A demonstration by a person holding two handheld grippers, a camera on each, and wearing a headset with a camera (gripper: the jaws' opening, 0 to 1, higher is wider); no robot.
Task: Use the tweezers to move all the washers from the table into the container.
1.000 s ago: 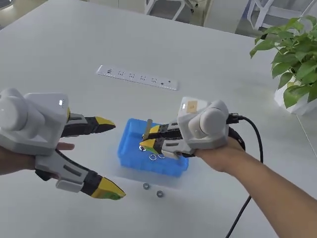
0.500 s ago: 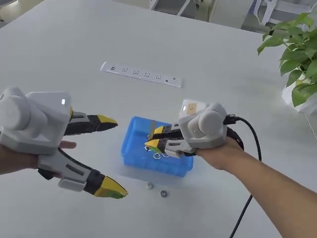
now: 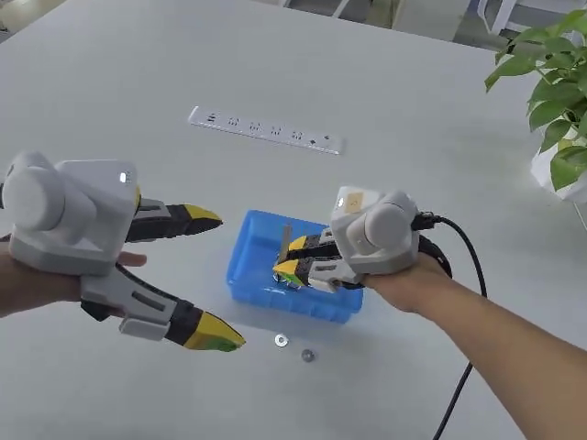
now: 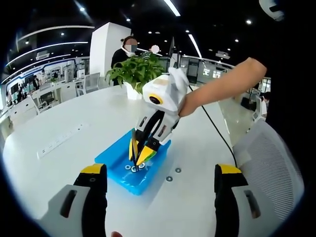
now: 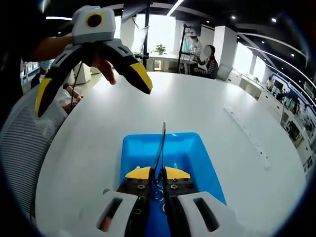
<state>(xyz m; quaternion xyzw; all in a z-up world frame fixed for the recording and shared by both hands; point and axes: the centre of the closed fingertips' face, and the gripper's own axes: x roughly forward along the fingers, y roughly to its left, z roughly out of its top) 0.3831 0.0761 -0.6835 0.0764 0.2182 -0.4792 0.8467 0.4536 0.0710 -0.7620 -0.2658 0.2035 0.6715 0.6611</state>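
The right hand-held gripper (image 3: 286,268) in the head view is clamped on the tweezers (image 3: 285,240) over the blue container (image 3: 246,275). The left hand-held gripper (image 3: 216,278) hovers just beside it, jaws wide apart. Two washers (image 3: 281,341) lie on the counter (image 3: 413,137) just outside the container's near wall. In the left gripper view, more washers (image 4: 133,168) sit inside the container below the tweezers. In the right gripper view, the tweezers (image 5: 162,143) jut out from between jaws pressed together above the container's floor.

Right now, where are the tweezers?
In the head view the tweezers are pinched in the right tongs, held over the blue container.
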